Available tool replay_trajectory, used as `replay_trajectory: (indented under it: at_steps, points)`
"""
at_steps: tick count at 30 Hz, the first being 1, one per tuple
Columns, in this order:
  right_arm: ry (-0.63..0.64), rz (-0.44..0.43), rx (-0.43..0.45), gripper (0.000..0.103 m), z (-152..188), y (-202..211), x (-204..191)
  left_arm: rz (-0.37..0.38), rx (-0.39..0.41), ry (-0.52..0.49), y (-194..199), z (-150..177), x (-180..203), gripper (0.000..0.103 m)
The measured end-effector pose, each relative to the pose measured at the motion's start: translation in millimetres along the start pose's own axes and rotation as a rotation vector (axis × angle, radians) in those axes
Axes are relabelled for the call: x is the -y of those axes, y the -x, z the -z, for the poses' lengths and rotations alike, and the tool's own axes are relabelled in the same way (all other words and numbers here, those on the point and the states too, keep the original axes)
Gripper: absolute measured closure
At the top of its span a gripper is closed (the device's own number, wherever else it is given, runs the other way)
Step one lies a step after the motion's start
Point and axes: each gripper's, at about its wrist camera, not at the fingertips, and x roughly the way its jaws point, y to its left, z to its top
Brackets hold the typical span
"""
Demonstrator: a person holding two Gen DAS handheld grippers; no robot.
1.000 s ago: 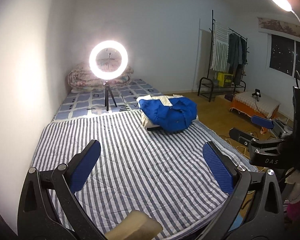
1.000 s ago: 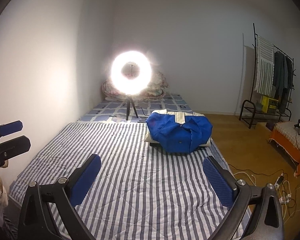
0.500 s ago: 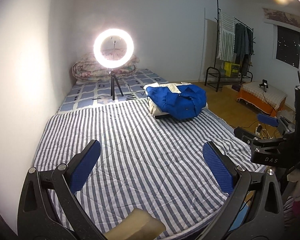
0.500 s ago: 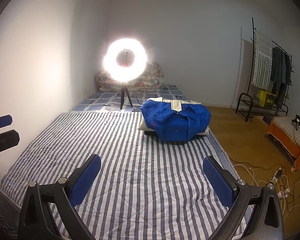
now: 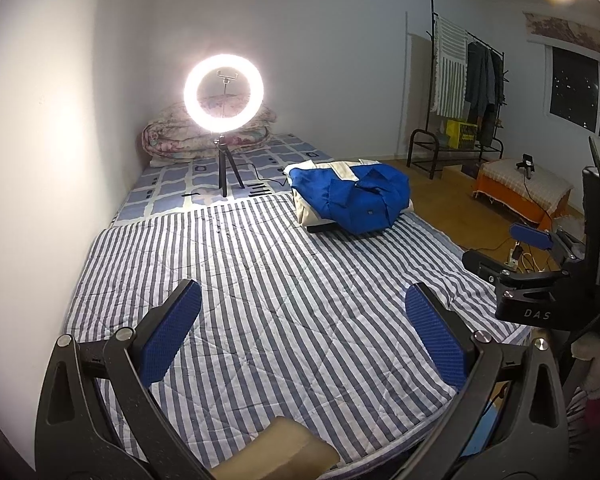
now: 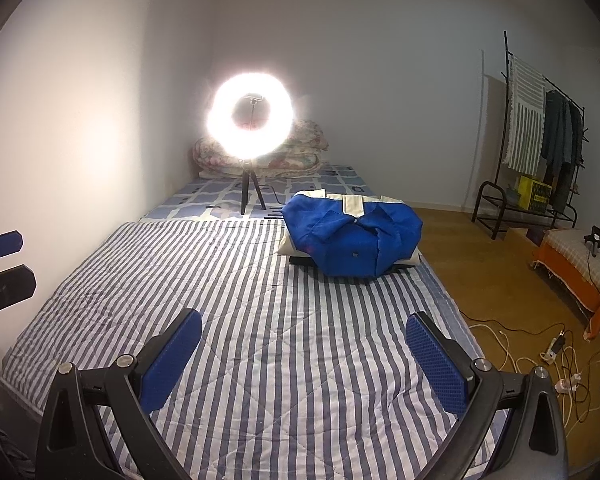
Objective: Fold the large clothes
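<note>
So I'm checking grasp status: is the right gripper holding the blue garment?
No, the right gripper is open over the striped quilt, well short of the blue garment.

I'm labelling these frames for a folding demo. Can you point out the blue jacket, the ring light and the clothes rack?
blue jacket [image 6: 352,240], right wrist view, on its blue front panel.
ring light [image 5: 224,93], left wrist view, on the glowing ring's left edge.
clothes rack [image 6: 500,204], right wrist view, on its lower black frame.

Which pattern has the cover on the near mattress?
Blue-grey and white stripes on the cover; clearest in the right wrist view.
</note>
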Motion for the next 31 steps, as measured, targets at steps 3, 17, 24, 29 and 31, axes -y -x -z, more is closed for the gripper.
replay_trajectory:
  at_steps: [3,17,24,29,31]
  points:
    - [0.001,0.000,-0.001,0.000,0.6,0.0,-0.5,-0.001,0.003,-0.007,1.5,1.8,2.2,0.000]
    - [0.003,0.002,-0.002,0.000,2.0,0.0,-1.0,-0.001,-0.001,-0.009,1.7,3.1,3.7,0.000]
    - [0.002,0.004,-0.003,0.000,2.4,0.3,-1.7,-0.004,-0.001,-0.010,1.0,5.0,2.5,0.000]
    - [0.008,0.002,-0.005,0.000,5.4,0.2,-3.8,-0.006,0.006,-0.018,1.3,5.7,3.1,0.000]
    - [0.009,0.001,-0.004,0.000,5.9,0.2,-4.0,-0.002,0.006,-0.019,1.6,6.7,2.9,0.000]
